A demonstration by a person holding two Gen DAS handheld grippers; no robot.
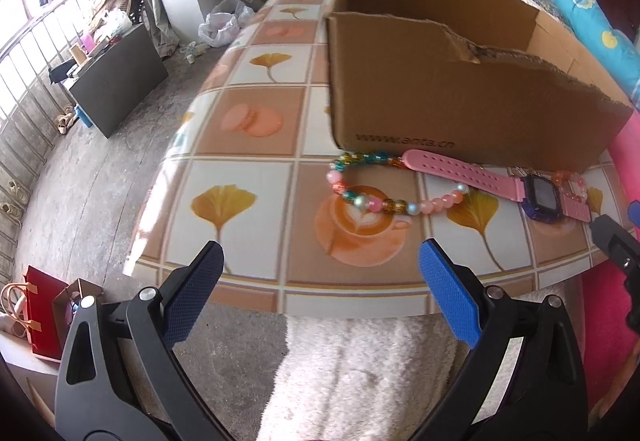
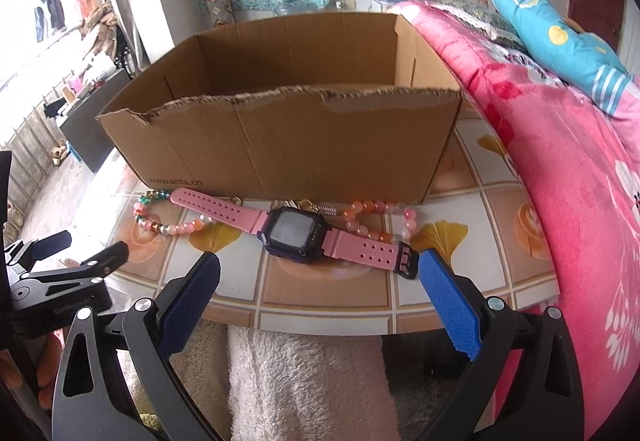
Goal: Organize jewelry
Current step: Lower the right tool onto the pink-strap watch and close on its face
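The left tongs are wide open and hold nothing. Their blue pads hang over the near edge of the surface, which has pictures of yellow leaves and coffee cups on it. Past the tongs, at 12 o'clock, lies a colorful bead bracelet. It touches the pink strap of a watch, which lies at about 1 o'clock. Behind both stands an open cardboard box with a torn front edge.

The right tongs are wide open too, with nothing in them. The watch lies flat just past them at 12 o'clock, its dark face up. Its black buckle is just beside the right blue pad. The colorful bead bracelet is at 10 o'clock, partly under the strap. A peach bead bracelet is at 1 o'clock, just beside the watch. The cardboard box stands right behind them, and the jewelry lies close along its front wall. A pink blanket with flowers lies at 3 o'clock, next to the surface. A fluffy white cloth is below the tongs, under the near edge of the surface.
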